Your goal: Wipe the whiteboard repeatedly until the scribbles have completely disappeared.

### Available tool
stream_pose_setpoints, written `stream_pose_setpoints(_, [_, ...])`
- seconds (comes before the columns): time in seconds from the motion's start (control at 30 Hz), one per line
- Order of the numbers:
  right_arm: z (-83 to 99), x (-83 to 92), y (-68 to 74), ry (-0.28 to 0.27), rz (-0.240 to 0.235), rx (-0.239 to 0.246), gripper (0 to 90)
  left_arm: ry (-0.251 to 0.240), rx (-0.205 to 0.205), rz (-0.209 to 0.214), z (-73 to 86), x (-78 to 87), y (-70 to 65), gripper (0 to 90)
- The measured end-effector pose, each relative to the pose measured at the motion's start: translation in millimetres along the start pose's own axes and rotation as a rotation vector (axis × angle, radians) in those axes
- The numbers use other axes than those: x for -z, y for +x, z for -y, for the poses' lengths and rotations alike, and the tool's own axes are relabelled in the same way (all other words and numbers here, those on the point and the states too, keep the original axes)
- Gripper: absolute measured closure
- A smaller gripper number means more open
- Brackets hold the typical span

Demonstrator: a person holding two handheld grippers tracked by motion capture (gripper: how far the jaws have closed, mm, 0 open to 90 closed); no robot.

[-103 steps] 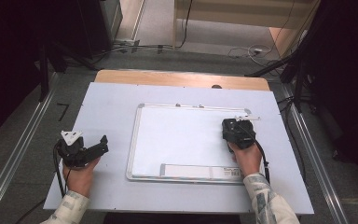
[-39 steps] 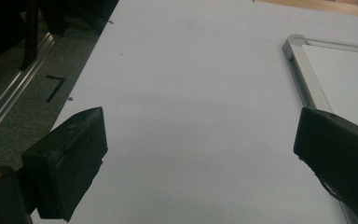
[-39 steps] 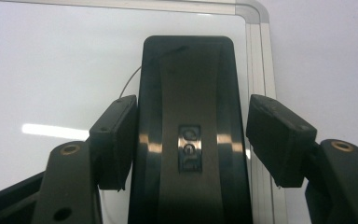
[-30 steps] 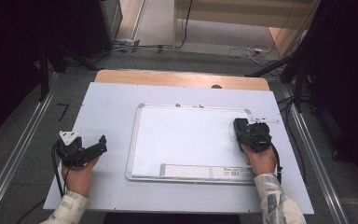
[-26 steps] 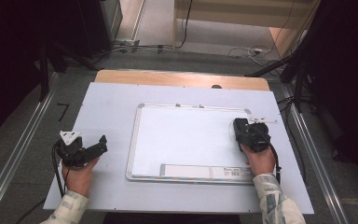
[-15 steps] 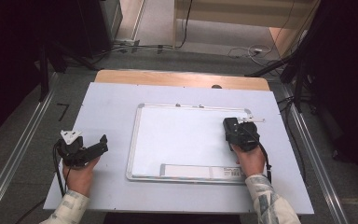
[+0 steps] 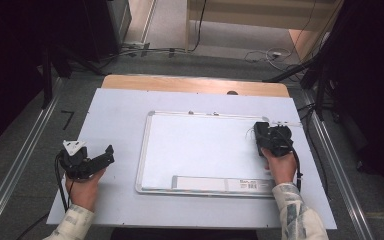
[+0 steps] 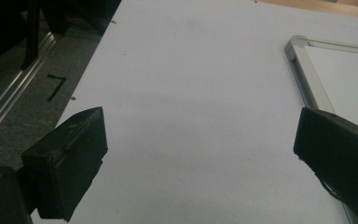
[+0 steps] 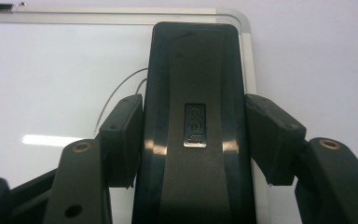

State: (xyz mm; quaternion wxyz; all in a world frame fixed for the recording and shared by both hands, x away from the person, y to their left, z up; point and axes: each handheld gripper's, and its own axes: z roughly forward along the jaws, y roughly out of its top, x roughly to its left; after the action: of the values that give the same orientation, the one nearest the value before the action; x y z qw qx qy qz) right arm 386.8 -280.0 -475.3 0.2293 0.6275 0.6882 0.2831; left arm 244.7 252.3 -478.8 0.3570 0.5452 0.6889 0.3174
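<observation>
A person sits at the near side of a table [image 7: 115, 107] covered by a pale sheet, holding a gripper in each hand. A whiteboard [image 7: 200, 147] with a silver frame lies flat on the middle of the table, with a printed label strip [image 7: 220, 183] along its near edge.

The right gripper [image 7: 267, 137] sits over the far right corner of the whiteboard. Its fingers [image 9: 123, 140] are clamped on the two long sides of a black whiteboard eraser [image 9: 193, 130], a flat oblong block with a small embossed plate [image 9: 195, 125] in the middle of its top. In the right gripper view the eraser points away toward the far edge of the board, and its far end reaches close to the rounded corner of the frame [image 9: 240, 21]. A few thin curved pen strokes [image 9: 116, 95] show on the white surface just left of the eraser. Whether the eraser presses on the board or hangs just above it cannot be told.

The left gripper [image 7: 95, 160] rests near the left edge of the table, well apart from the whiteboard's left side. Its fingers [image 8: 72, 158] stand wide apart with nothing between them, above bare table. In the left gripper view the whiteboard's left frame corner [image 8: 296, 44] shows at far right. A black mark shaped like a seven [image 7: 66, 119] sits on the grey floor [image 7: 20, 130] left of the table.
</observation>
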Motion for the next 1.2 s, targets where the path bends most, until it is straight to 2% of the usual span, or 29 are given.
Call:
stream_pose_setpoints(0.07, [0.2, -0.4, 5.9, 0.002, 0.032, 0.028, 38.6, 0.003, 0.002, -0.002, 0.1, 0.0, 0.1, 3.3])
stream_pose_setpoints(0.1, [-0.1, -0.9, 8.6, 0.002, 0.033, 0.029, 38.5, 0.004, 0.004, -0.002, 0.2, 0.1, -0.1, 3.3])
stream_pose_setpoints(0.2, [-3.1, -4.2, 19.0, 0.005, 0.016, 0.049, 38.5, 0.002, 0.002, 0.0, 0.2, 0.5, -1.1, 3.3])
stream_pose_setpoints(0.37, [-4.8, -8.0, 47.0, 0.002, -0.02, 0.109, 38.5, 0.005, 0.002, -0.004, 0.2, -0.7, -1.3, 3.3])
stream_pose_setpoints(0.43, [-5.9, -9.5, 52.5, 0.003, -0.024, 0.123, 38.5, 0.007, 0.003, -0.003, 0.1, -1.0, -1.1, 3.3])
stream_pose_setpoints(0.5, [-8.8, -11.9, 50.2, 0.006, -0.037, 0.109, 38.5, 0.006, 0.002, 0.0, -0.2, -0.9, -0.9, 3.3])
stream_pose_setpoints(0.67, [-11.9, -14.7, 43.4, 0.0, -0.024, 0.097, 38.5, 0.004, 0.006, 0.004, -0.4, -0.6, 0.5, 3.3])
stream_pose_setpoints(0.97, [-15.5, -13.1, 6.3, 0.014, 0.043, 0.004, 38.5, -0.001, 0.016, -0.001, -0.2, 1.5, 3.5, 3.3])
stream_pose_setpoints(1.0, [-15.5, -12.7, 3.8, 0.016, 0.037, -0.003, 38.5, -0.001, 0.017, -0.002, -0.1, 1.7, 3.4, 3.3])
stream_pose_setpoints(1.07, [-14.7, -11.8, 7.6, 0.022, 0.058, 0.013, 38.5, 0.002, 0.013, -0.005, 0.3, 1.5, 3.6, 3.3])
stream_pose_setpoints(1.2, [-12.9, -9.7, 19.7, 0.038, 0.029, 0.046, 38.5, 0.001, 0.013, -0.008, 0.2, 1.2, 2.8, 3.3])
